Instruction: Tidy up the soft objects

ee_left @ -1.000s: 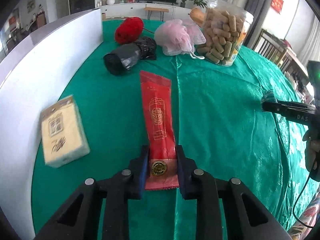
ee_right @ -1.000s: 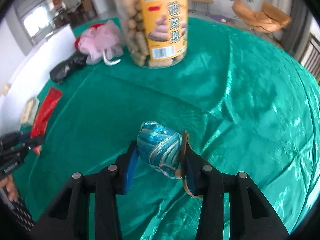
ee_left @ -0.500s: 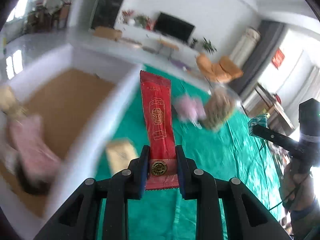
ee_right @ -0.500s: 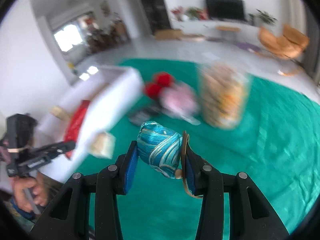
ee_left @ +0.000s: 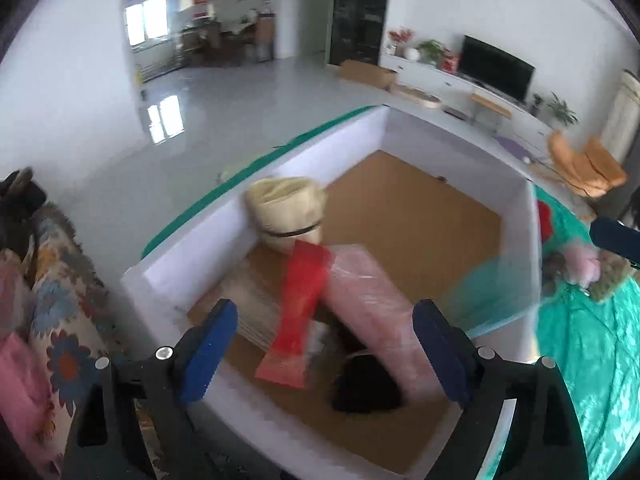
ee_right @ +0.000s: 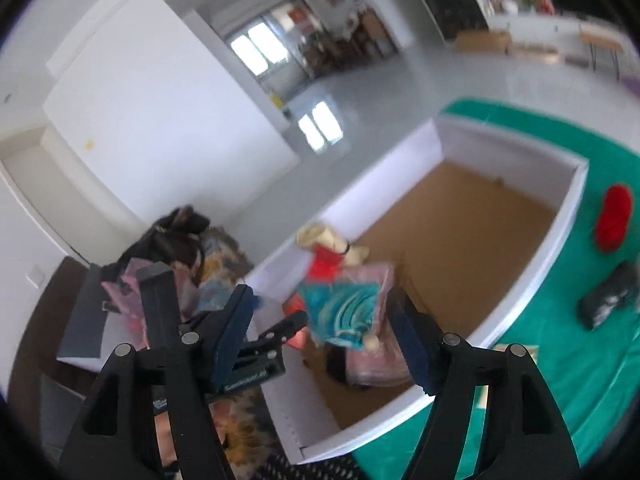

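As both the left gripper (ee_left: 324, 344) and right gripper (ee_right: 324, 340) have just opened wide over the box (ee_left: 168, 276), releasing the red packet (ee_left: 300, 304) and blue pouch (ee_right: 344, 316), fetching another soft item seems next.

Left gripper (ee_left: 324, 344), right gripper (ee_right: 322, 332): black frames, blue pads, silver screws; person's floral patterned clothing (ee_left: 60, 300)
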The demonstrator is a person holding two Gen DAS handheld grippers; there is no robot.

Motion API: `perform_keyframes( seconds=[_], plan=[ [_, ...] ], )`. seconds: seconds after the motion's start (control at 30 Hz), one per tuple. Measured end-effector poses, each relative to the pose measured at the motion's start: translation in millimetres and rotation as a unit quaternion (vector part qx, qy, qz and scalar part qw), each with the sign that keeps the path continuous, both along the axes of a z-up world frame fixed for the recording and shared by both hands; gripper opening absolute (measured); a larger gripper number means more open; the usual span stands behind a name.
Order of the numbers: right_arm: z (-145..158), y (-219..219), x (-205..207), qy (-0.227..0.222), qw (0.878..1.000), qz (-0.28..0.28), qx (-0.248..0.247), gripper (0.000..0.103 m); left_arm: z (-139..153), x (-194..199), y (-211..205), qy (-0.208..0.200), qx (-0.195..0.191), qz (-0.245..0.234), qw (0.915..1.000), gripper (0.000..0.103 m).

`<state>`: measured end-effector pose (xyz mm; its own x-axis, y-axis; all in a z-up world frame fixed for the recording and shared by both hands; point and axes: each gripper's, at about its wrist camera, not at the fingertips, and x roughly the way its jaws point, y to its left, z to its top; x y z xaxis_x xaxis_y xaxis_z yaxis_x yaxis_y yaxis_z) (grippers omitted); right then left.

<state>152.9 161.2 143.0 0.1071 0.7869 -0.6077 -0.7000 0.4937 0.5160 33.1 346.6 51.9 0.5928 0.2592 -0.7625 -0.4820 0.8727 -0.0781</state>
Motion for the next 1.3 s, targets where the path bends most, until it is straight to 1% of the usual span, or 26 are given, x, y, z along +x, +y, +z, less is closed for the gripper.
perform_keyframes(
  seconds=[0.1, 0.2, 0.27, 0.33, 0.37, 0.43, 0.5, 0.57, 0.6, 0.67, 0.73, 0.77, 0.8, 0.87, 0.9, 0.93, 0.97, 1.0, 1.03, 1.07, 1.13, 1.3],
  plan=[
    [-7.2, -11.7, 2.2, -0.012, 1.0, -0.013, -0.007, 0.073, -7.9, -8.4, 2.0, -0.003, -0.012, 0.011, 0.9999, 0.089],
    [-12.1, -58.2, -2.7, -0.076, 0.995, -0.052, -0.035, 0.073, -9.6, -7.6, -15.6, -0.016, -0.028, -0.004, 0.9995, 0.089],
    [-24.2, -93.6, -5.9, -0.12, 0.986, -0.085, -0.074, 0.073, -8.1, -2.5, -41.4, -0.029, -0.044, -0.035, 0.998, 0.089],
    [-52.8, -134.5, -3.5, -0.153, 0.972, -0.124, -0.13, 0.073, -5.1, 1.9, -73.9, -0.042, -0.056, -0.076, 0.9946, 0.089],
    [-70.6, -157.7, -2.6, -0.162, 0.963, -0.144, -0.161, 0.073, -2.3, 5.6, -93.6, -0.045, -0.06, -0.098, 0.9924, 0.089],
    [-103.8, -200.5, 0.4, -0.162, 0.948, -0.178, -0.209, 0.073, -4.2, 12.8, -137.9, -0.045, -0.066, -0.148, 0.9857, 0.089],
    [-141.2, -250.5, 0.7, -0.141, 0.934, -0.212, -0.252, 0.073, -13.9, 21.9, -181.6, -0.032, -0.076, -0.197, 0.9769, 0.092],
    [-161.1, -286.2, 0.0, -0.128, 0.925, -0.239, -0.267, 0.073, -32.6, 33.3, -227.5, -0.008, -0.087, -0.238, 0.9673, 0.093],
    [-171.4, -307.6, -2.7, -0.121, 0.92, -0.257, -0.271, 0.073, -47.2, 40.7, -251.4, 0.007, -0.089, -0.256, 0.9626, 0.093],
    [-178.7, -340.3, -4.2, -0.11, 0.914, -0.281, -0.27, 0.073, -69.9, 53.9, -284.4, 0.026, -0.085, -0.272, 0.9581, 0.093],
    [-189.4, -362.0, -7.3, -0.097, 0.91, -0.305, -0.265, 0.073, -91.0, 69.2, -311.2, 0.048, -0.075, -0.275, 0.9573, 0.093],
    [-192.3, -366.4, -10.7, -0.095, 0.91, -0.31, -0.259, 0.073, -97.9, 75.1, -324.2, 0.056, -0.068, -0.276, 0.9571, 0.093],
    [-190.4, -368.7, -14.0, -0.104, 0.91, -0.315, -0.247, 0.073, -107.7, 83.2, -335.4, 0.064, -0.056, -0.277, 0.957, 0.093],
    [-192.1, -374.3, -17.4, -0.112, 0.908, -0.32, -0.246, 0.073, -118.4, 89.2, -345.7, 0.071, -0.033, -0.279, 0.957, 0.093],
    [-193.0, -374.4, -16.6, -0.114, 0.907, -0.319, -0.249, 0.074, -124.2, 93.8, -351.4, 0.076, -0.015, -0.28, 0.9568, 0.093],
    [-193.9, -372.9, -15.2, -0.116, 0.906, -0.318, -0.252, 0.075, -125.8, 95.0, -352.9, 0.078, 0.0, -0.279, 0.957, 0.093],
    [-194.7, -372.1, -14.2, -0.116, 0.907, -0.317, -0.253, 0.076, -127.8, 95.2, -354.1, 0.074, 0.023, -0.279, 0.9571, 0.095],
    [-194.2, -368.4, -13.2, -0.116, 0.907, -0.317, -0.253, 0.076, -127.9, 95.6, -354.4, 0.065, 0.031, -0.284, 0.9562, 0.095],
    [-192.7, -368.4, -15.6, -0.116, 0.907, -0.317, -0.252, 0.076, -129.3, 95.7, -353.2, 0.062, 0.026, -0.285, 0.9563, 0.095],
    [-191.5, -368.2, -18.1, -0.116, 0.907, -0.317, -0.252, 0.077, -129.8, 95.7, -349.5, 0.056, 0.019, -0.282, 0.9577, 0.098],
    [-191.1, -368.0, -17.5, -0.116, 0.906, -0.318, -0.253, 0.077, -131.9, 89.9, -339.5, 0.048, 0.021, -0.27, 0.9613, 0.103],
    [-191.7, -370.1, -20.9, -0.114, 0.904, -0.323, -0.254, 0.08, -129.3, 81.1, -334.0, 0.043, 0.02, -0.269, 0.9619, 0.103]
  ],
)
